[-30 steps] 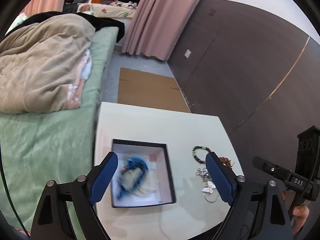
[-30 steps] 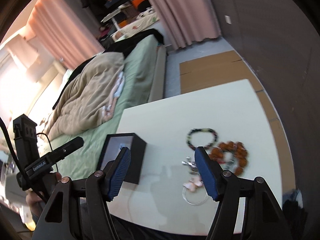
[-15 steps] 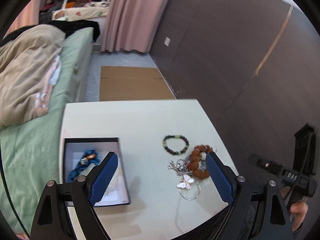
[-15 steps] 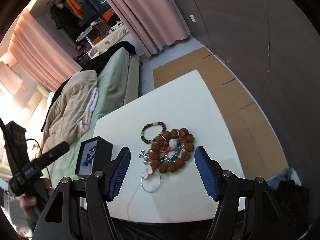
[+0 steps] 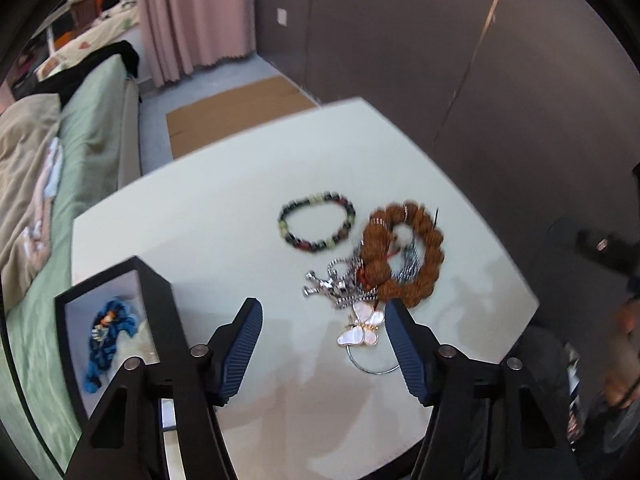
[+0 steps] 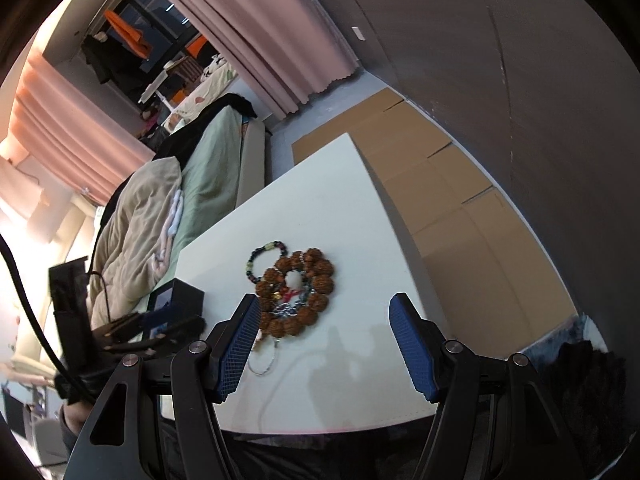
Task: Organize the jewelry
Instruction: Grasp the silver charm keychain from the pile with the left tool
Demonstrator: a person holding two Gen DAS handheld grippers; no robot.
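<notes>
Left gripper [image 5: 322, 344] jaws spread wide, empty, above the white worktop [image 5: 224, 216]; butterfly pendant [image 5: 362, 330] just inside its right jaw. Right gripper [image 6: 324, 346] jaws also apart, empty. Brown bead bracelet [image 5: 404, 256] overlaps a silver chain [image 5: 340, 284], blurry; dark bead bracelet [image 5: 317, 221] beside. Black box [image 5: 156, 300] at left holds something blue [image 5: 108, 334].

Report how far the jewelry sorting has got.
Done: one blue piece lies in the black box. In hand: nothing; the left gripper and right gripper are both open and empty. Left on the table: the dark beaded bracelet, brown bead bracelet, silver chain and butterfly pendant.
</notes>
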